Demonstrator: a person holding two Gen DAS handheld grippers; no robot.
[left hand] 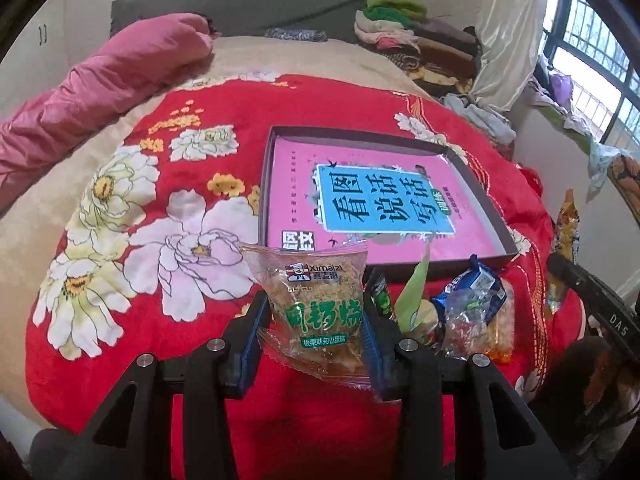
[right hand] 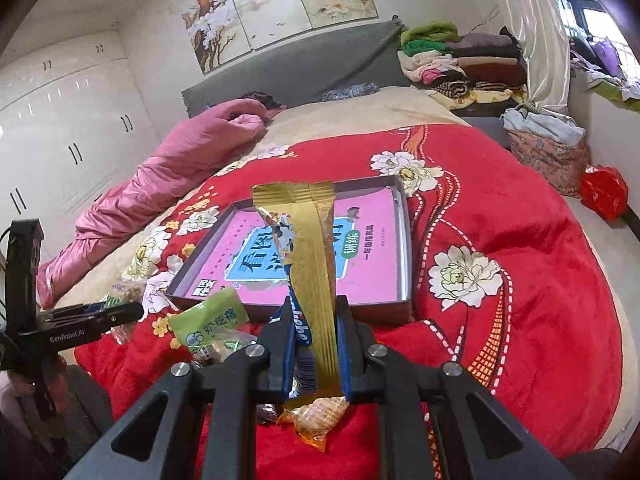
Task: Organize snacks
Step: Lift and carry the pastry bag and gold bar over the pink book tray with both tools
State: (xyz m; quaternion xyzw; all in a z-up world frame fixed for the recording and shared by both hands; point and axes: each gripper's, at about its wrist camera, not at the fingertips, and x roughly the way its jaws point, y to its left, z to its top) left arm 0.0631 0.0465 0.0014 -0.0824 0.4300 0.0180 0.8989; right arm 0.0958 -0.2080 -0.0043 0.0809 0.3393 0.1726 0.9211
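Both loaded: left hand-held gripper (left hand: pixel 316 320) pinches the chestnut cake packet (left hand: pixel 316 304), right hand-held gripper (right hand: pixel 314 344) clamps the gold wrapper (right hand: pixel 316 264). Slick film could slip short of the shallow box (left hand: pixel 480 184) ahead.

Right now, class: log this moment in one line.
left fingers: gripping clear cake packet | right fingers: gripping gold wrapper snack | shallow grey box: no snacks | snack pile: on red blanket

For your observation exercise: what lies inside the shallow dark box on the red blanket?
Inside the box lies a pink book with a blue title panel, covering its floor. No snacks are inside. Anything beneath the book is hidden.
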